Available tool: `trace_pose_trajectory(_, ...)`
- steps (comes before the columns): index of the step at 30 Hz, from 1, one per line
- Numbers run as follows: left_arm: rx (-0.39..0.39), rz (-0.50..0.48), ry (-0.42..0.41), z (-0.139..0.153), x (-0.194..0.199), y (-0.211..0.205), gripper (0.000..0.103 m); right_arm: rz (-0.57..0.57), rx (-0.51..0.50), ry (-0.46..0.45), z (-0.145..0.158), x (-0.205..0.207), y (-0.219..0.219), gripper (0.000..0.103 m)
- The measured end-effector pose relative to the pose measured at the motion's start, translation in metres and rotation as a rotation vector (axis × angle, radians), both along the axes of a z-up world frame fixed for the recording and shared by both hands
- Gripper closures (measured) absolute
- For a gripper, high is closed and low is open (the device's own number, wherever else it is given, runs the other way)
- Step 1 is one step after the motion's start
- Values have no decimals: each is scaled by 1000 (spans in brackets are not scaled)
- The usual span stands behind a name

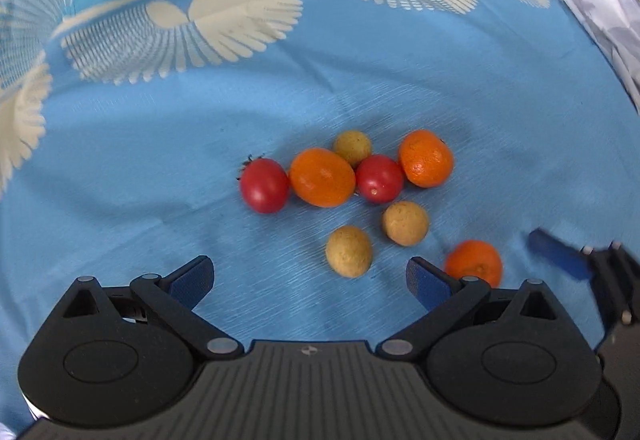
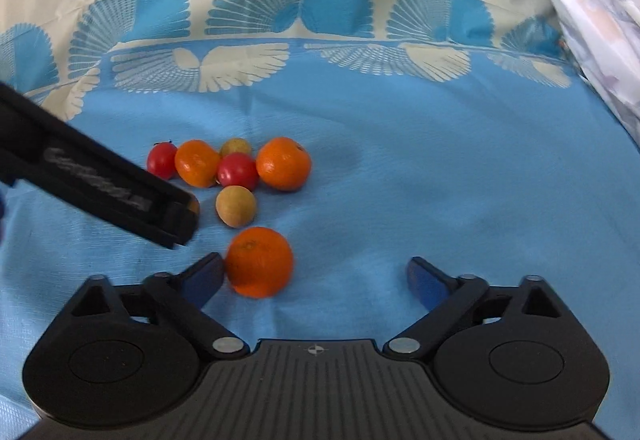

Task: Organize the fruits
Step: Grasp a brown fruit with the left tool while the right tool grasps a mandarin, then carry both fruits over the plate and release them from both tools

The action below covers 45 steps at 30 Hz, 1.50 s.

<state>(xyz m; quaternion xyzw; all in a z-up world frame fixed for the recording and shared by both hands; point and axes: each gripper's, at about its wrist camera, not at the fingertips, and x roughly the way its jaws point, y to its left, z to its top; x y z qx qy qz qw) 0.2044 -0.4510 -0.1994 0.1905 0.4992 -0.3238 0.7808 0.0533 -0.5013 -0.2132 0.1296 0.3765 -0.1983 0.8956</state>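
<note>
Fingers of both the left gripper [image 1: 308, 274] and the right gripper [image 2: 314, 276] are spread wide and hold nothing. Nearest orange [image 2: 259, 262] touches the right gripper's left finger [image 2: 204, 278]; other fruits cluster just beyond. Likely next step: centre on it, then close.

Left gripper [image 2: 176, 217] hides one brown fruit in the right view; right gripper [image 1: 560, 254] appears blurred at frame edge.
</note>
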Motion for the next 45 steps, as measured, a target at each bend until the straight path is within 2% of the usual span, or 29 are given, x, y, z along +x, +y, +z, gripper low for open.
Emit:
trace_pose_trajectory(1, -19, 10, 36, -3, 4, 1, 12, 6, 2, 2, 0, 0, -1, 29)
trace_pose_trajectory(2, -31, 15, 48, -5, 5, 1, 15, 5, 8, 9, -1, 0, -1, 31)
trace_pose_trajectory(4, -64, -8, 21, -1, 2, 2, 31, 1, 5, 10, 0, -2, -2, 33)
trace_pose_trajectory(5, -59, -25, 1, 0, 1, 1, 54, 0, 8, 9, 0, -2, -2, 33)
trace_pose_trajectory(6, -56, -44, -11, 1, 0, -1, 75, 0, 7, 8, -1, -2, -3, 40)
trace_pose_trajectory(7, -61, -47, -1, 4, 0, -2, 76, 1, -1, 8, -1, -2, -2, 61)
trace_pose_trajectory(8, -72, -39, 20, 6, 2, 0, 76, 5, -10, 3, 0, -2, -1, 66)
trace_pose_trajectory(11, -88, -10, -8, 23, -5, 11, 76, -24, 5, -19, 1, -5, -5, 66)
trace_pose_trajectory(14, -81, 30, -62, 45, -18, 31, 76, -102, -28, -50, 3, -12, -12, 66)
trace_pose_trajectory(16, -67, 64, -82, 61, -30, 51, 76, -145, -26, -63, 4, -15, -17, 66)
trace_pose_trajectory(20, -58, 132, -101, 99, -58, 102, 76, -160, -72, -80, 8, -19, -14, 66)
trace_pose_trajectory(23, -67, 169, -138, 131, -85, 150, 76, -163, -148, -109, 25, -29, -1, 66)
trace_pose_trajectory(26, -76, 209, -158, 155, -112, 199, 76, -163, -137, -145, 57, -48, 21, 66)
trace_pose_trajectory(30, -61, 277, -155, 171, -144, 260, 76, -51, -73, -185, 104, -84, 72, 66)
trace_pose_trajectory(38, -45, 434, -152, 183, -198, 362, 76, 224, 103, -182, 161, -139, 176, 66)
trace_pose_trajectory(42, -67, 487, -157, 188, -221, 399, 76, 330, 89, -181, 180, -148, 222, 66)
trace_pose_trajectory(45, -93, 507, -161, 192, -233, 420, 76, 366, 112, -208, 200, -151, 242, 66)
